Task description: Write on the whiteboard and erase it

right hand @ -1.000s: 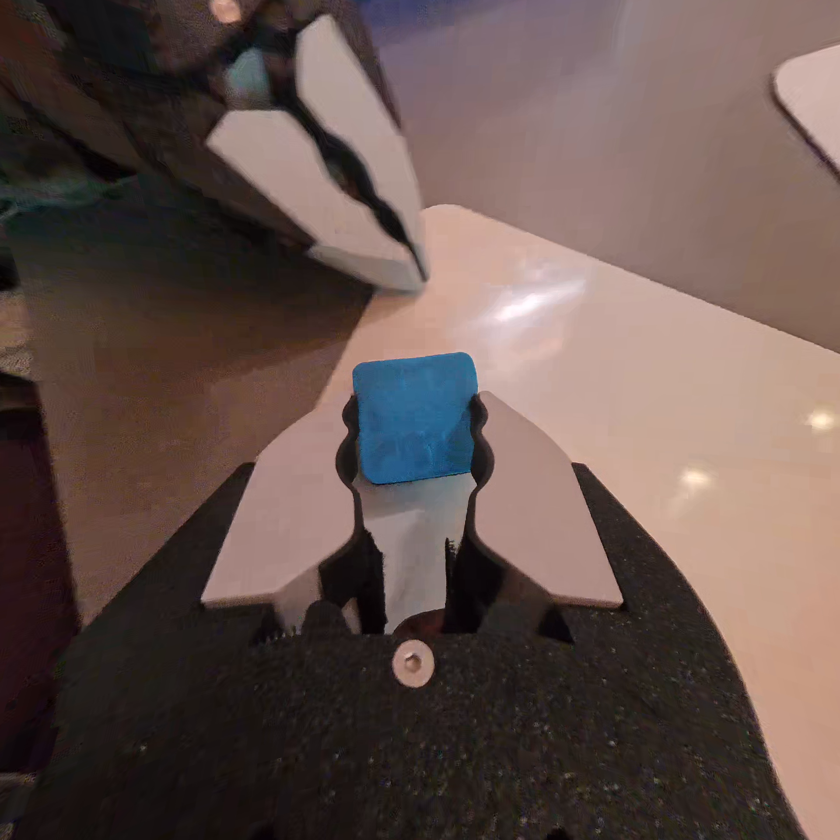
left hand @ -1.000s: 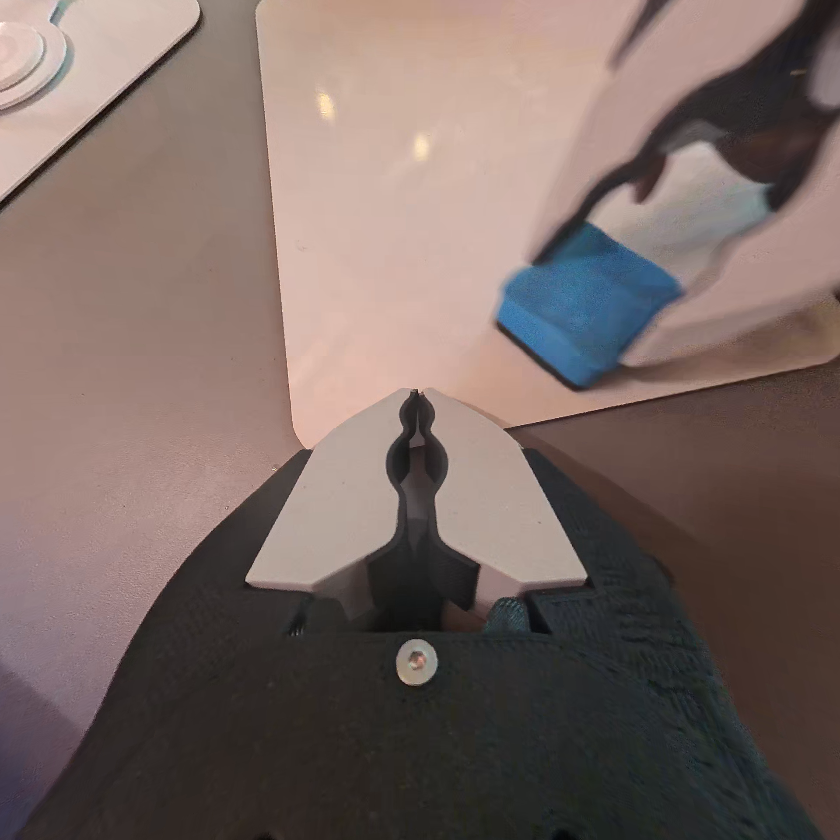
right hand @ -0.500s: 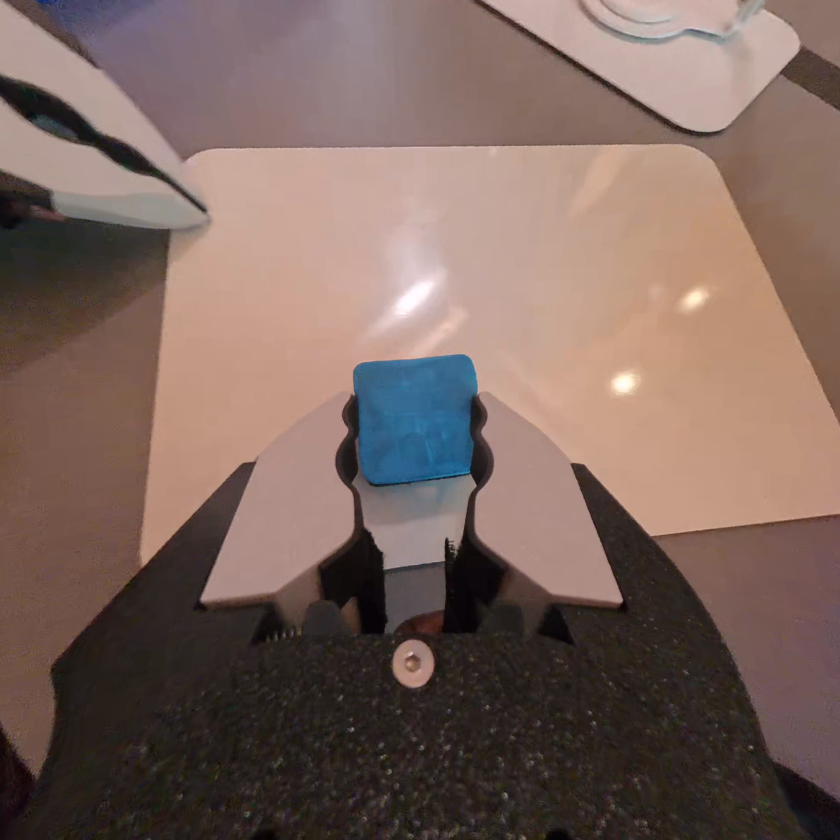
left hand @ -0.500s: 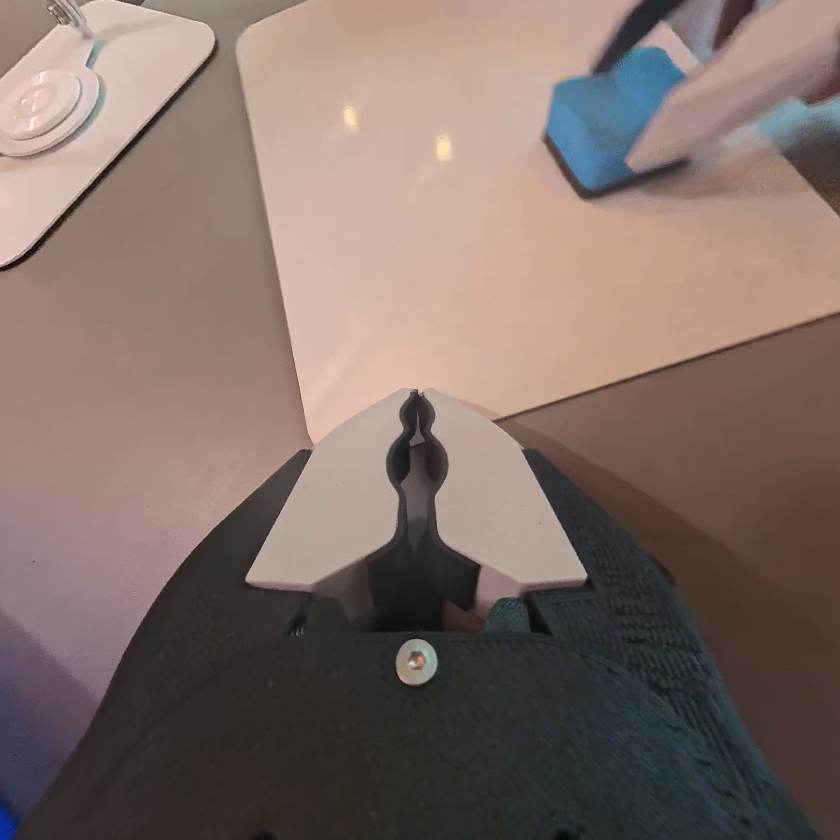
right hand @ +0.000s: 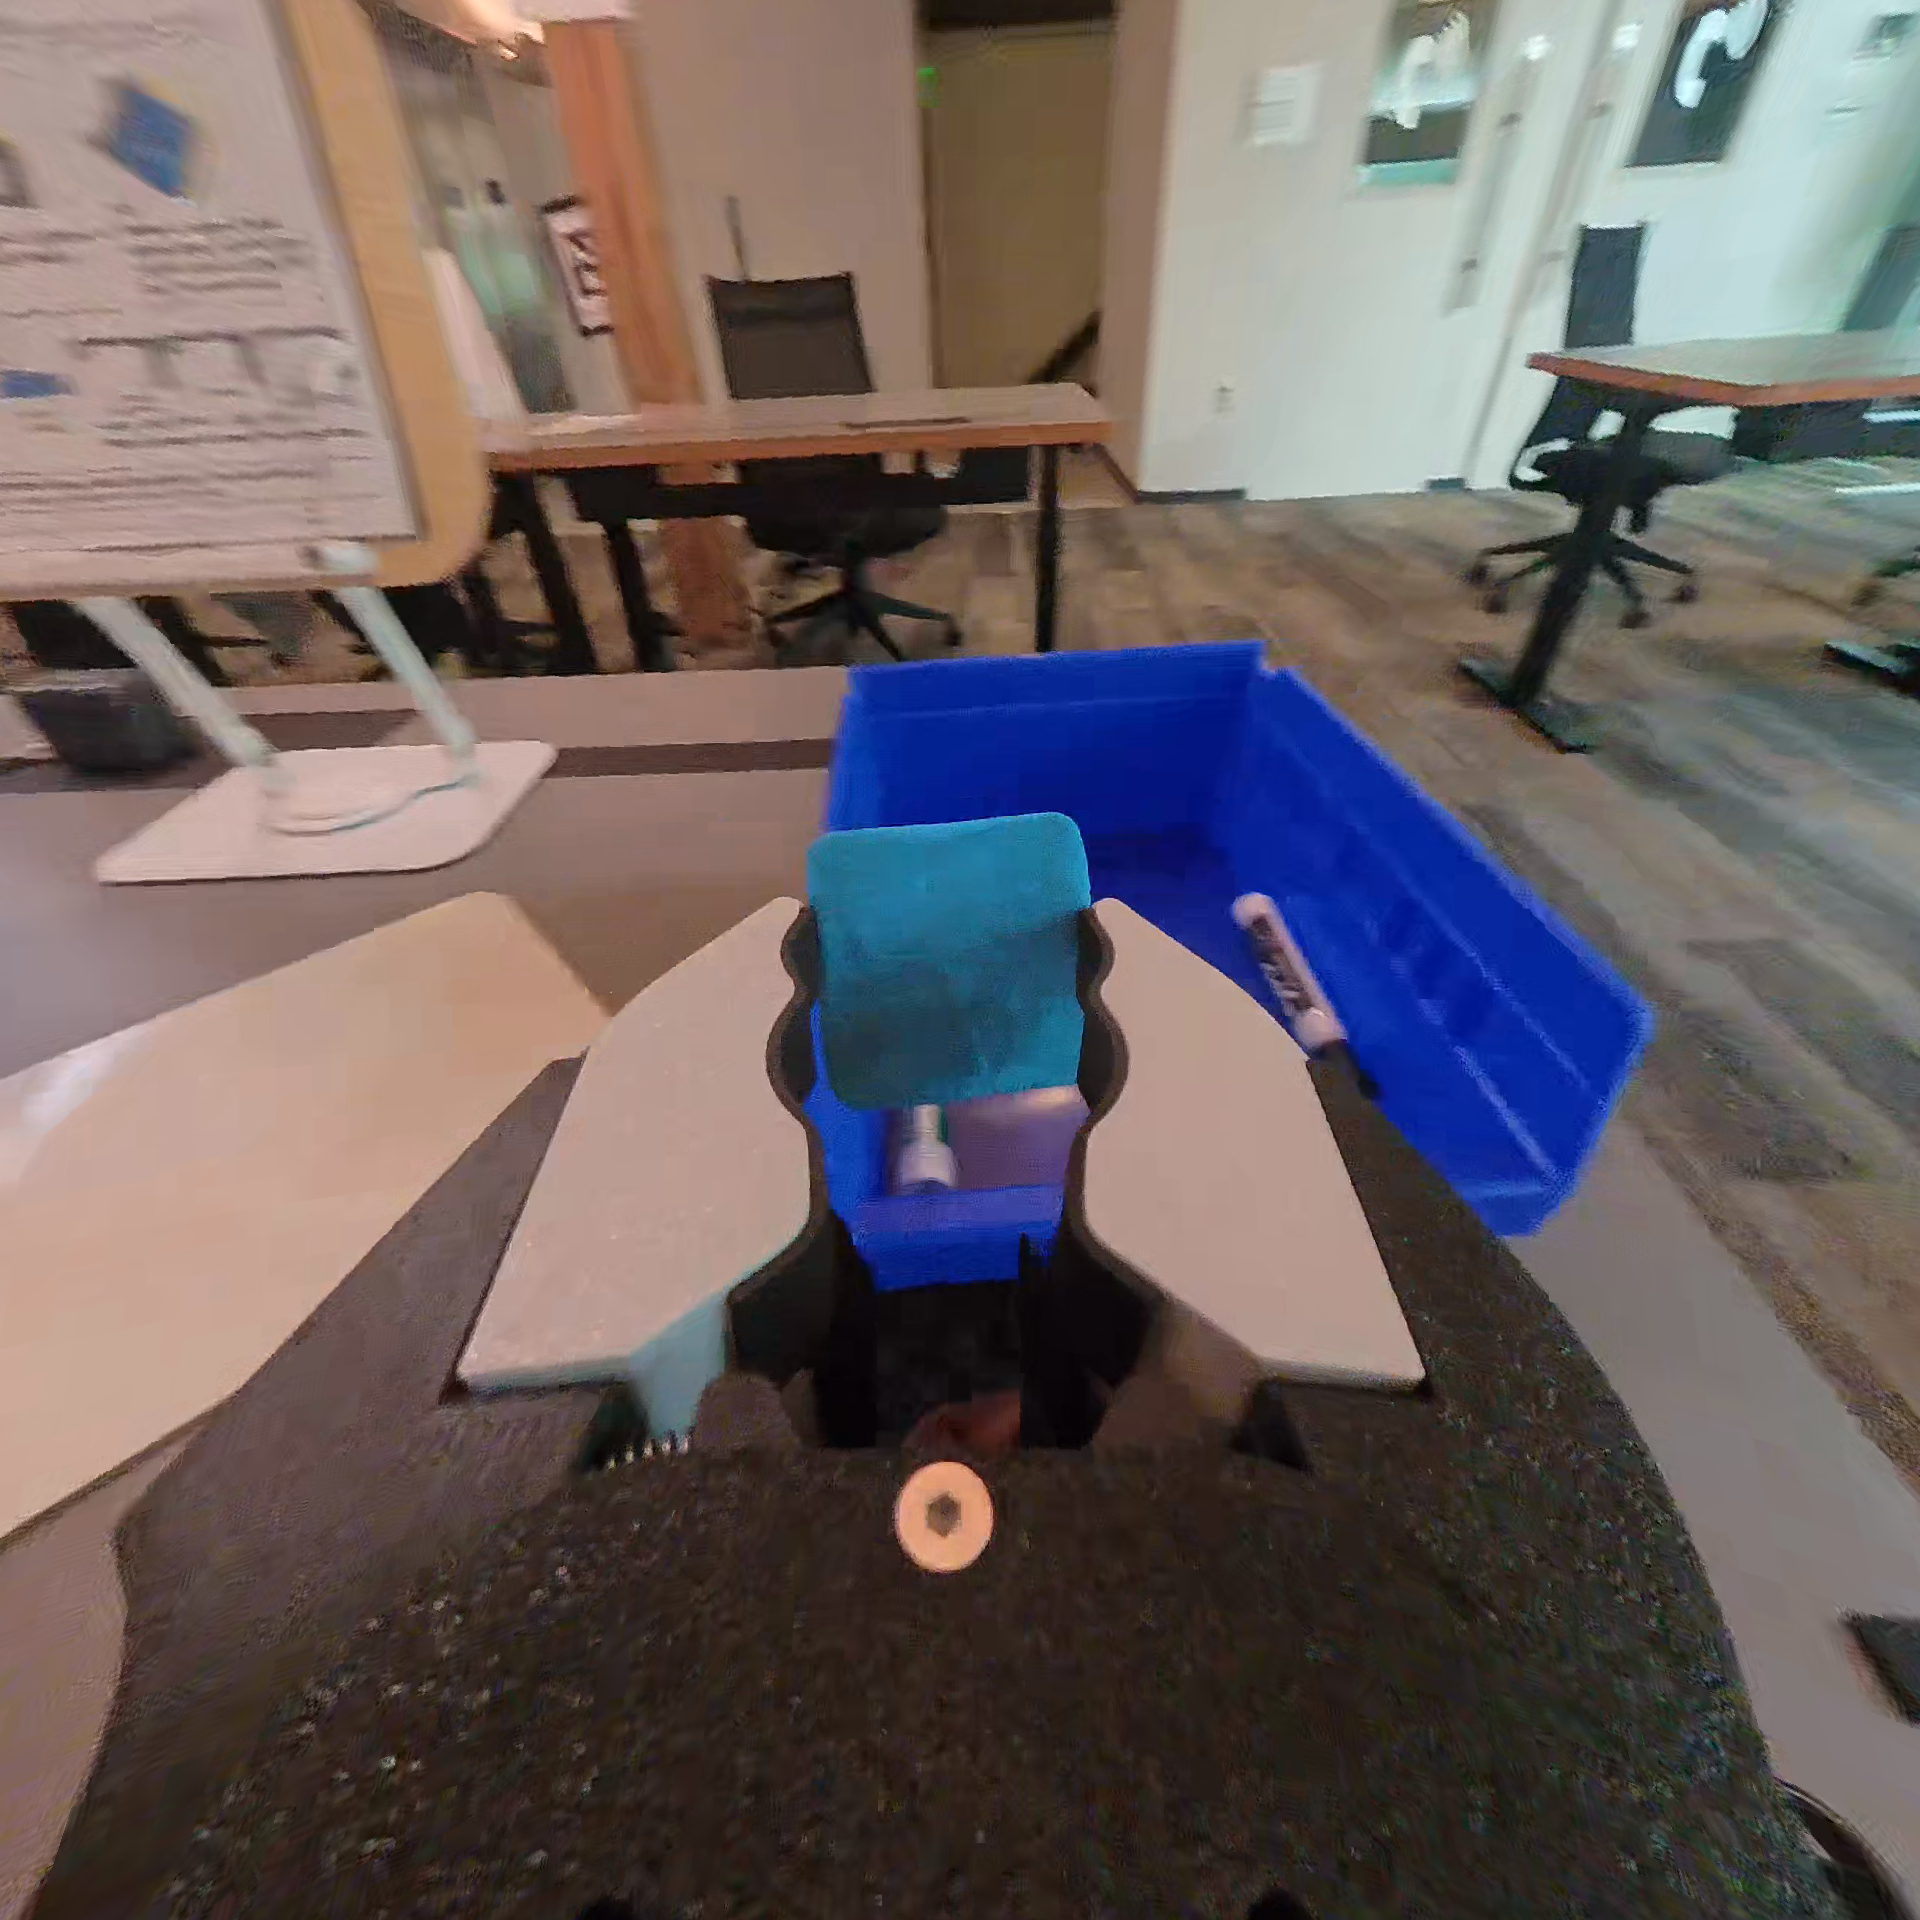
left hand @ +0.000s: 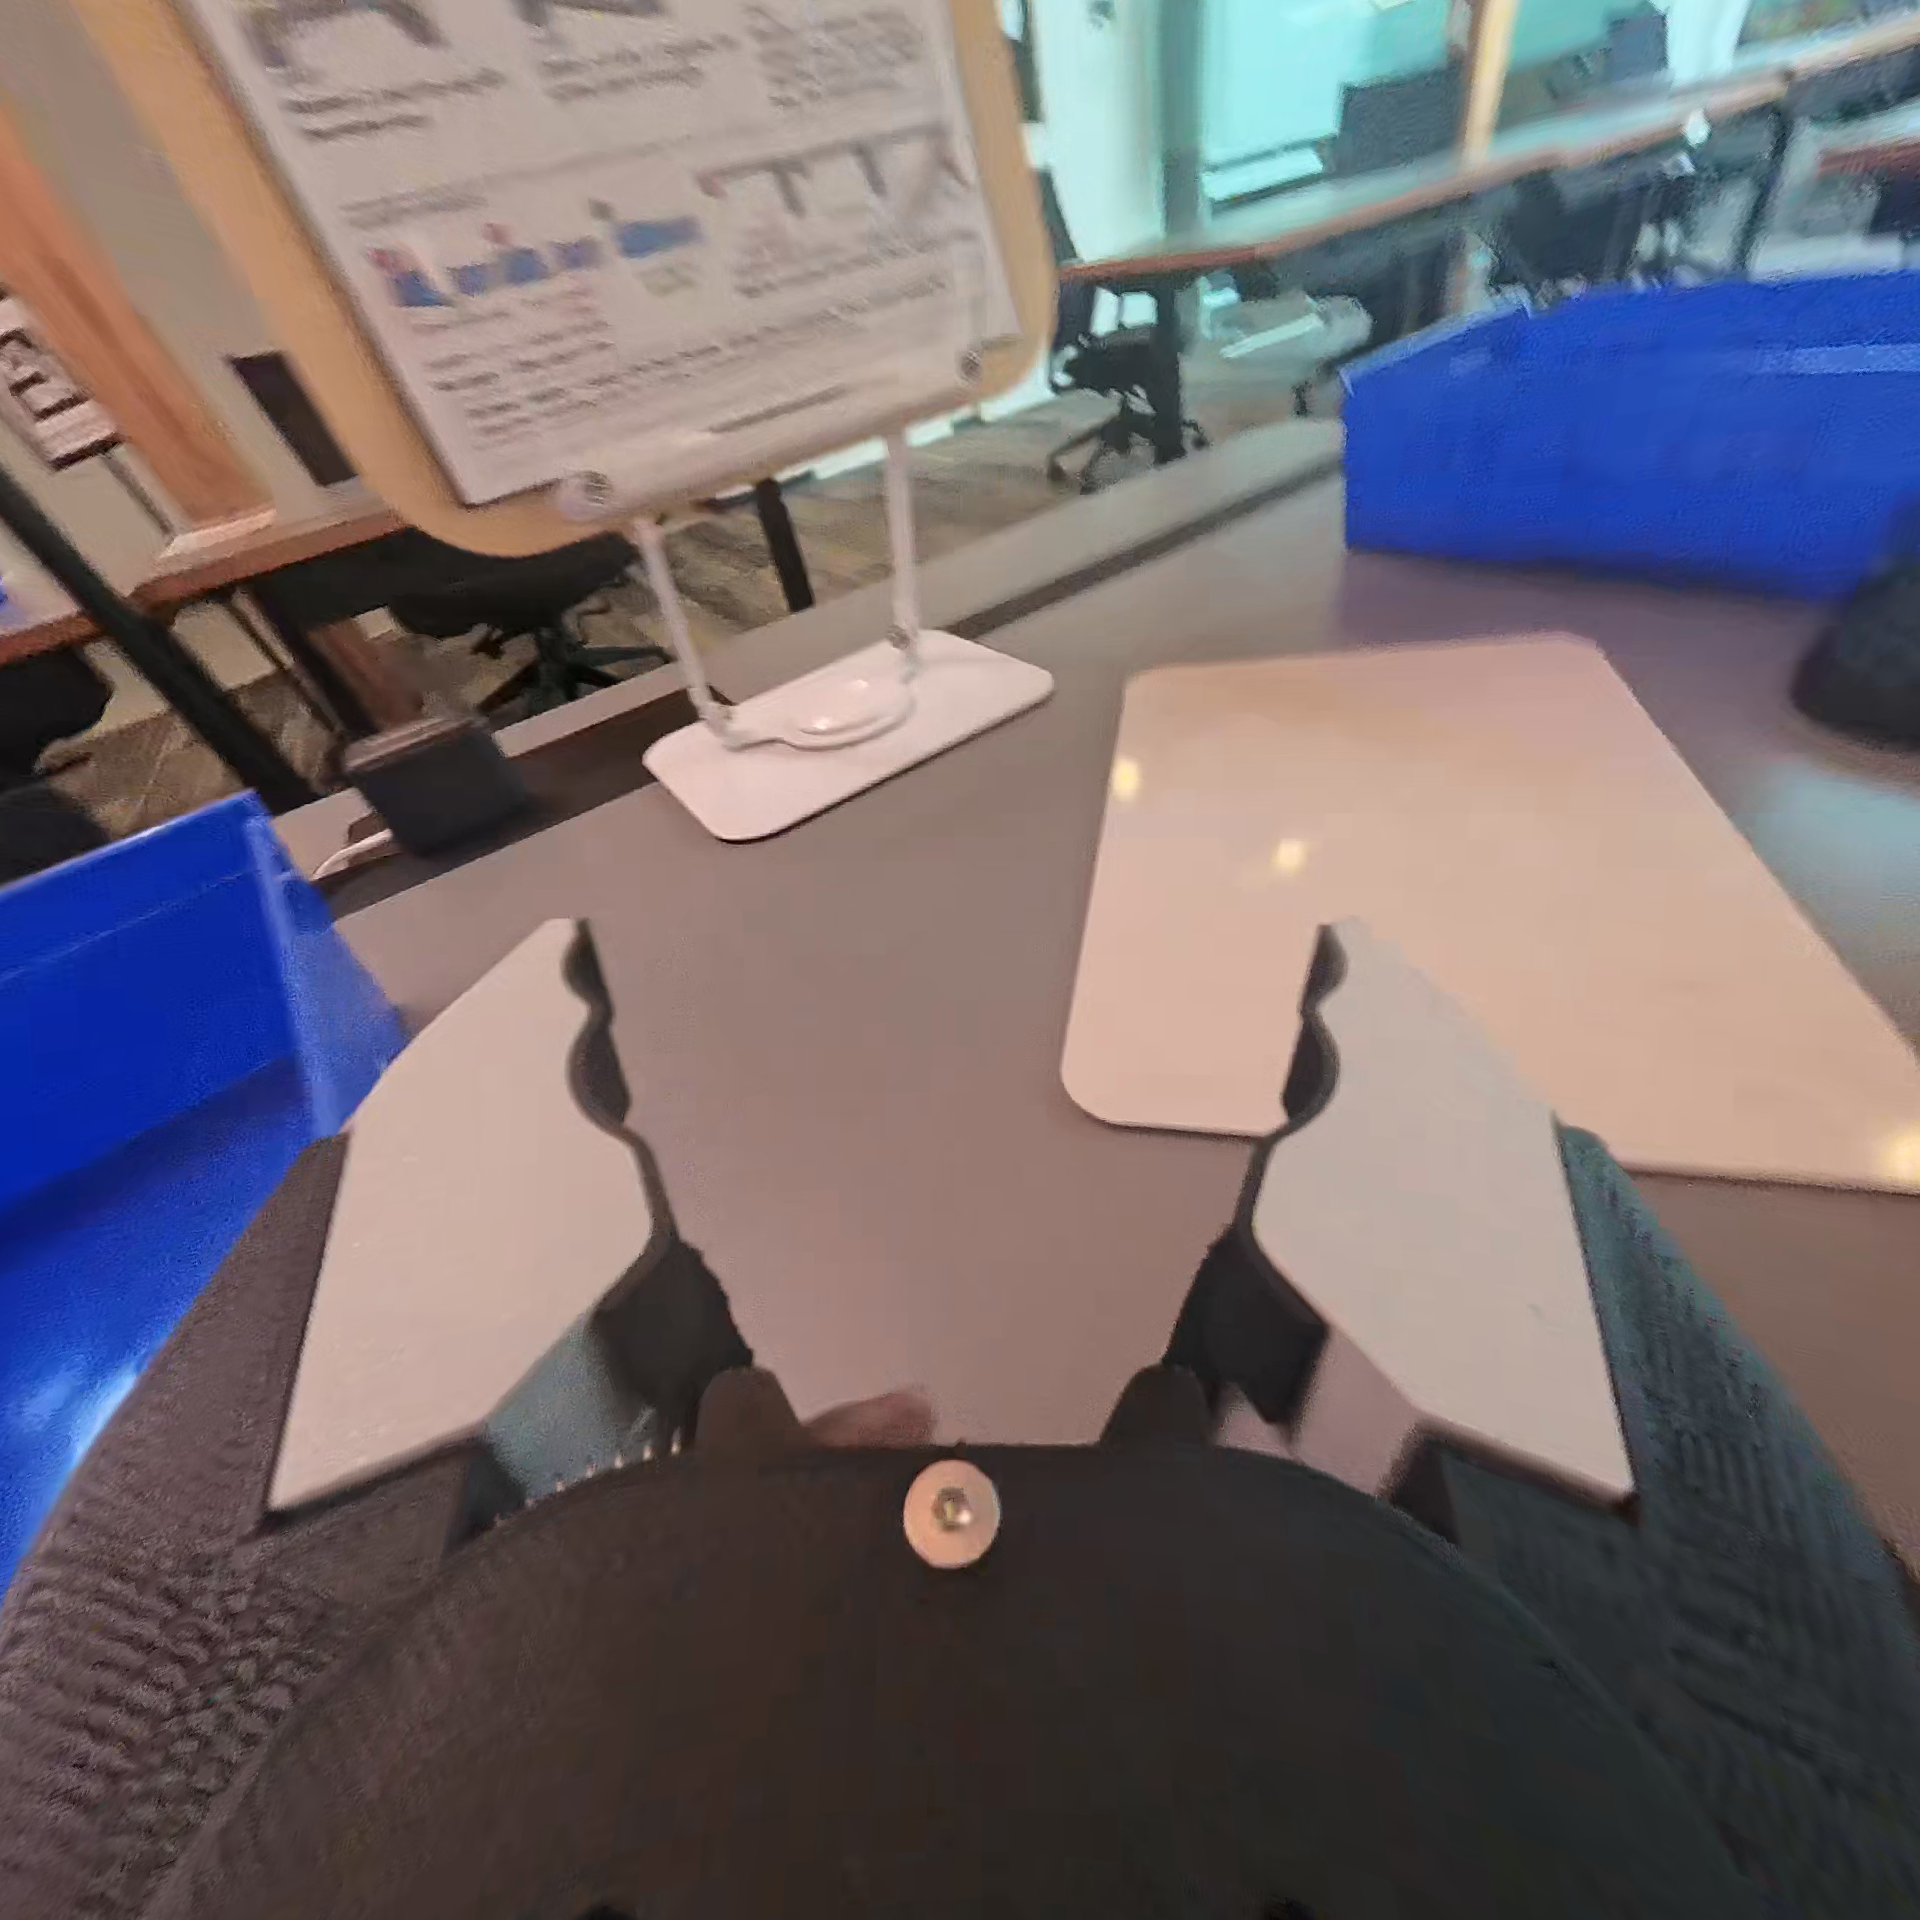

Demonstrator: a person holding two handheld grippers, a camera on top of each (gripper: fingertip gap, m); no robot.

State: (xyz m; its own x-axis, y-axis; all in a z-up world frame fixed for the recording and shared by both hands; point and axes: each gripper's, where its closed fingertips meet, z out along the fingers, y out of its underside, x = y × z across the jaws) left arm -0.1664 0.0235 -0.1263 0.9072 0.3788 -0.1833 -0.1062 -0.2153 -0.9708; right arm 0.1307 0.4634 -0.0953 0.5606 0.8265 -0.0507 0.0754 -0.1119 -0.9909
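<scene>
Right gripper [right hand: 943, 935] was pinching the blue eraser [right hand: 943, 956] over the blue bin [right hand: 1455, 935], a marker [right hand: 1286, 971] lying inside; left gripper [left hand: 951, 971] was spread wide, nothing in it, over the grey table [left hand: 883, 935]; whiteboard [left hand: 1455, 831] lay flat just beside it.

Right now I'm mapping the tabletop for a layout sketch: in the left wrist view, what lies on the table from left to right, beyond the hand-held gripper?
Blue bin → small dark box → white base of the sign stand → whiteboard → second blue bin.
</scene>
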